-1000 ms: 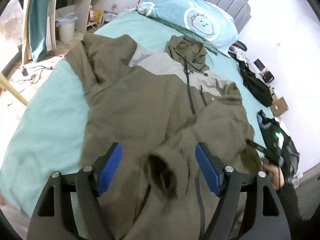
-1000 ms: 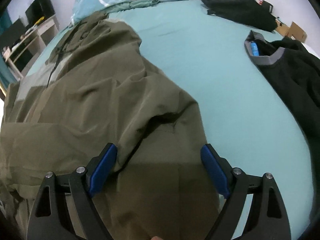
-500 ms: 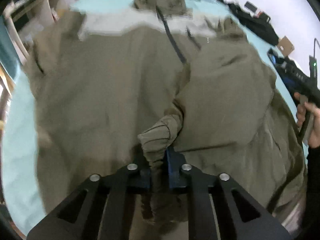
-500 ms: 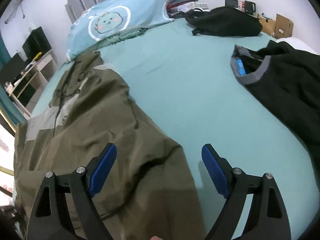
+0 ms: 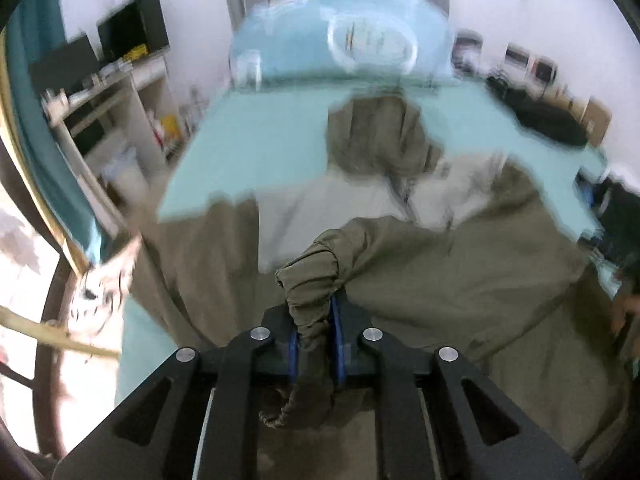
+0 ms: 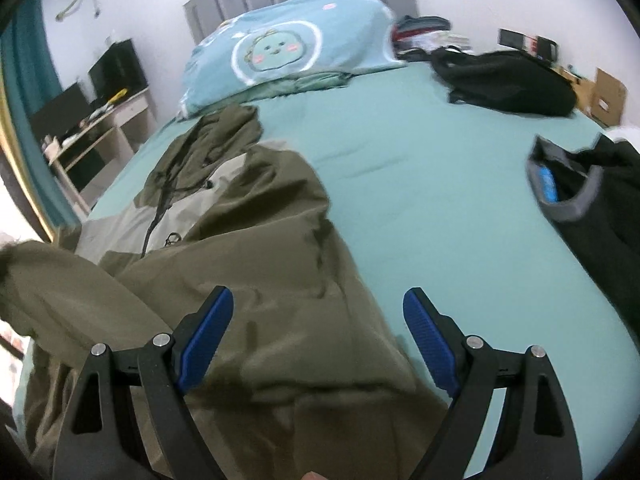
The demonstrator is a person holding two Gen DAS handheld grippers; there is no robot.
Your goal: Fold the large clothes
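The olive jacket (image 6: pixel 248 264) lies spread on the teal bed (image 6: pixel 440 208), hood toward the pillow (image 6: pixel 288 52), which bears a cartoon face and no readable writing. The left gripper (image 5: pixel 316 344) pinches the jacket's gathered sleeve cuff (image 5: pixel 310 280), its jaws easing slightly around the fabric. The right gripper (image 6: pixel 318 336) hangs wide and empty over the jacket's edge.

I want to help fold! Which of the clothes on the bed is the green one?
The olive-green hooded jacket, spread out nearest the grippers. The other two, the heap by the far edge and the grey-collared garment, are black.
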